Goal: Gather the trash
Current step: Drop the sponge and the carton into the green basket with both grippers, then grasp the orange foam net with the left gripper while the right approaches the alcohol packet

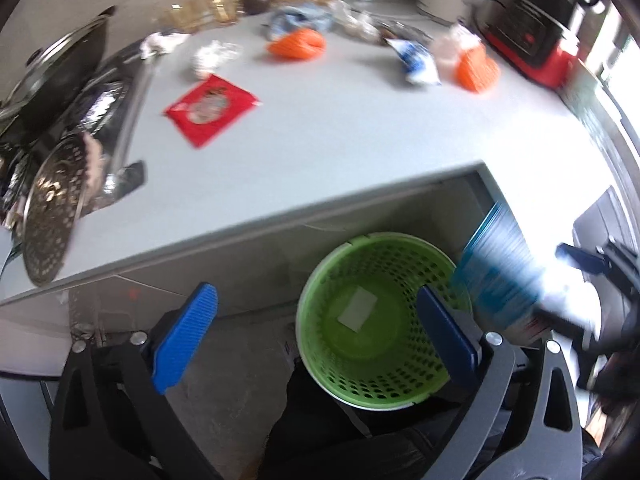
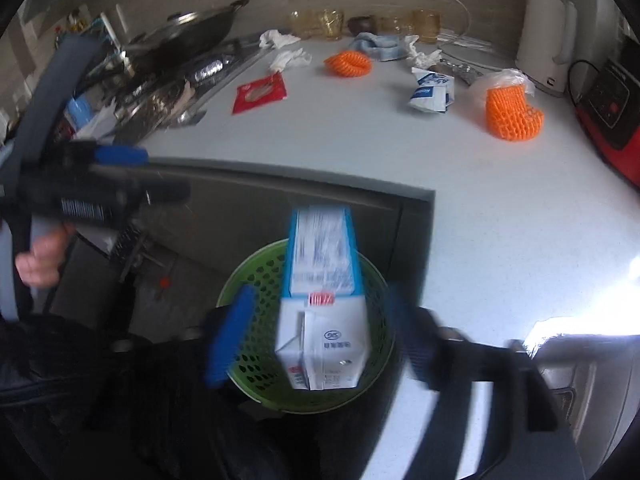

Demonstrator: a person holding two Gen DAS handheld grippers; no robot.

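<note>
**Milk carton between spread fingers above the green basket**

The blue-and-white milk carton [image 2: 320,300] is a tall box, printed with small text on its white end and a red mark where the blue side meets it. In the right wrist view it sits between the right gripper [image 2: 320,340] fingers, over the mouth of the green perforated basket [image 2: 256,316]; the pads stand clear of it on both sides, jaws wide apart. Whether it rests on anything cannot be told.

The left wrist view shows the same carton [image 1: 496,276] only as a blue blur at the basket's [image 1: 320,292] right rim, but it looks straight into the basket, where a white slip [image 1: 358,309] lies on the bottom. The left gripper [image 1: 316,332] is spread wide with nothing between its pads.

On the grey countertop [image 2: 360,144] beyond lie a red packet [image 2: 260,92], two orange foam nets [image 2: 512,114], a crumpled blue-and-white carton [image 2: 432,90] and white tissues [image 2: 290,58]. Only the right view shows the hand [image 2: 40,260] holding the left gripper.
</note>
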